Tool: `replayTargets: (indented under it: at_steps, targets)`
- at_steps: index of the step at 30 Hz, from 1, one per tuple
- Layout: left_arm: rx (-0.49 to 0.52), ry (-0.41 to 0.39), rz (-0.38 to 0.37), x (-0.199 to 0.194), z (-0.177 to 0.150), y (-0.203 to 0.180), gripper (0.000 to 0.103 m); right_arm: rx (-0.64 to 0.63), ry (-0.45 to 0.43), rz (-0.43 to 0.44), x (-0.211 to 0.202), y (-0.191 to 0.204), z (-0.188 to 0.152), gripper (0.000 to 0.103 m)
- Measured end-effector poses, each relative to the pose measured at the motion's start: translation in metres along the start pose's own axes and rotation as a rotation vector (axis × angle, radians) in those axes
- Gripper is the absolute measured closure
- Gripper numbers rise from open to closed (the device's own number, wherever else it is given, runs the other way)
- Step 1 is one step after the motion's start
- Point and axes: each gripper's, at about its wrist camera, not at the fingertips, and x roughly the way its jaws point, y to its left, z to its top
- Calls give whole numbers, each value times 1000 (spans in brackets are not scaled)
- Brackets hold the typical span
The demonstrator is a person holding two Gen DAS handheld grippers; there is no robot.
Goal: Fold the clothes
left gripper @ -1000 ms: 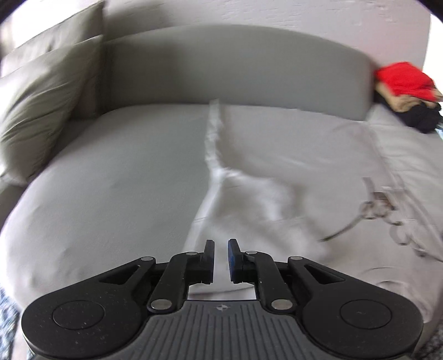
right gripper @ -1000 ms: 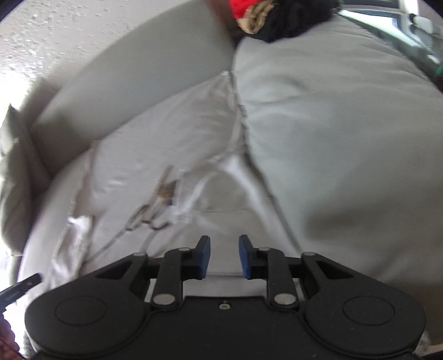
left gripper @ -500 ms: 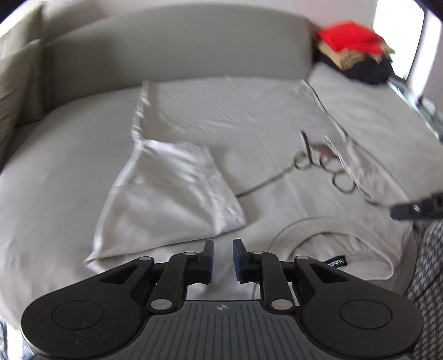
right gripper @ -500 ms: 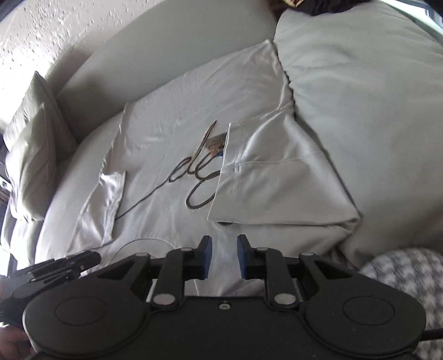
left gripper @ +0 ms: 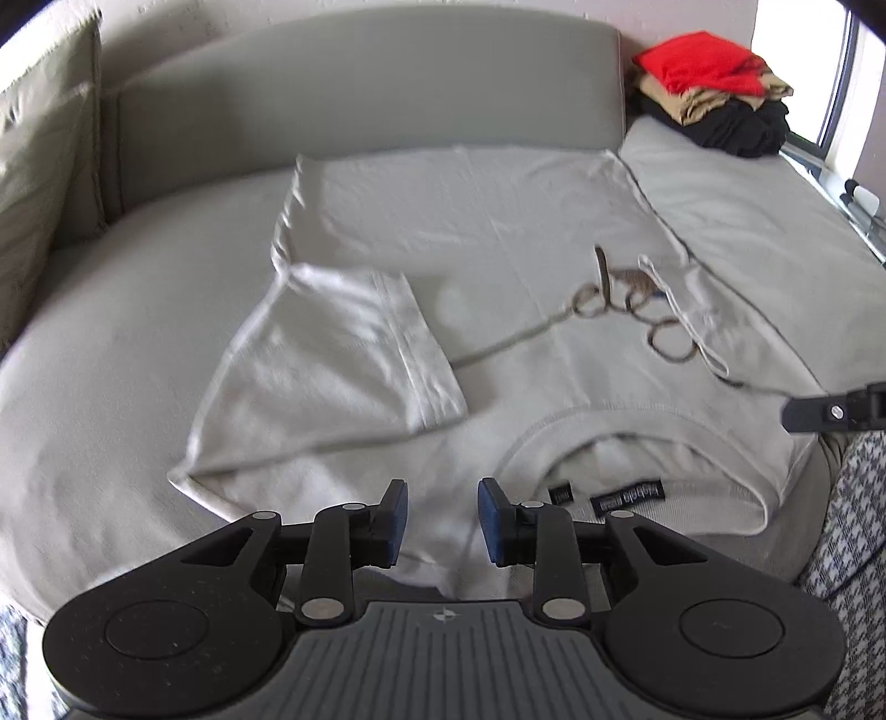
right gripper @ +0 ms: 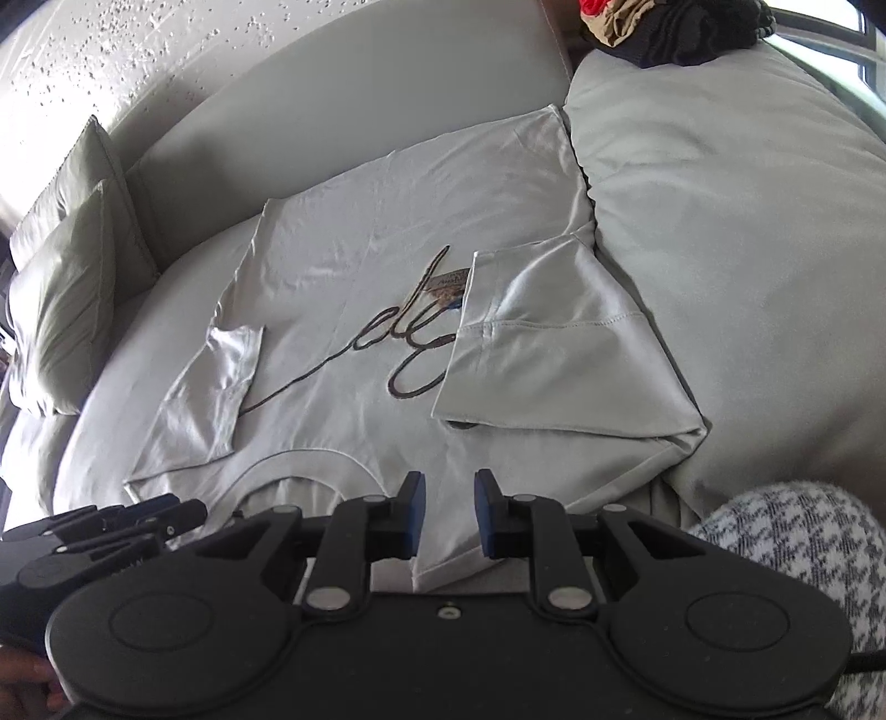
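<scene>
A pale grey T-shirt [left gripper: 498, 232] [right gripper: 343, 266] with a dark script print [left gripper: 626, 310] lies flat on the sofa, collar [left gripper: 637, 437] nearest me. Both sleeves are folded inward: the left sleeve [left gripper: 332, 354] and the right sleeve [right gripper: 554, 354]. My left gripper [left gripper: 443, 520] hovers over the left shoulder. Its jaws are opening and the pads press on nothing. Over the right shoulder, my right gripper [right gripper: 449, 512] keeps a narrow gap, with cloth only beneath it. Each gripper shows at the edge of the other's view: left gripper [right gripper: 111, 526], right gripper [left gripper: 830, 412].
A pile of folded clothes [left gripper: 714, 94] [right gripper: 675, 22], red on top, sits at the sofa's far right corner. A grey cushion [left gripper: 33, 183] [right gripper: 61, 299] leans at the left. Houndstooth fabric [left gripper: 847, 526] [right gripper: 803, 543] lies at the near right edge. The sofa back [left gripper: 360, 83] bounds the far side.
Both grippers have drawn back from the folded sleeves toward the collar end, so the whole shirt now shows. The left jaws have spread wider; the right gap is unchanged.
</scene>
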Motion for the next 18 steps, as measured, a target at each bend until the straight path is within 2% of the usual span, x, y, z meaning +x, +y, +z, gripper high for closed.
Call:
replayTargets:
  at_steps: [3, 8, 11, 15, 18]
  targets:
    - [27, 0, 7, 3, -7, -6, 75, -45, 40, -69, 19, -2, -10, 86]
    - [-11, 11, -25, -5, -13, 2, 75, -66, 62, -84, 4, -1, -23, 87]
    - [-43, -18, -37, -15, -17, 8, 74, -8, 47, -43, -7, -8, -27, 86]
    - [-63, -74, -33, -24, -15, 11, 73, 0, -25, 3, -18, -5, -25, 85]
    - [-55, -57, -36, -16, -11, 8, 72, -9, -25, 41, -14, 1, -20, 85]
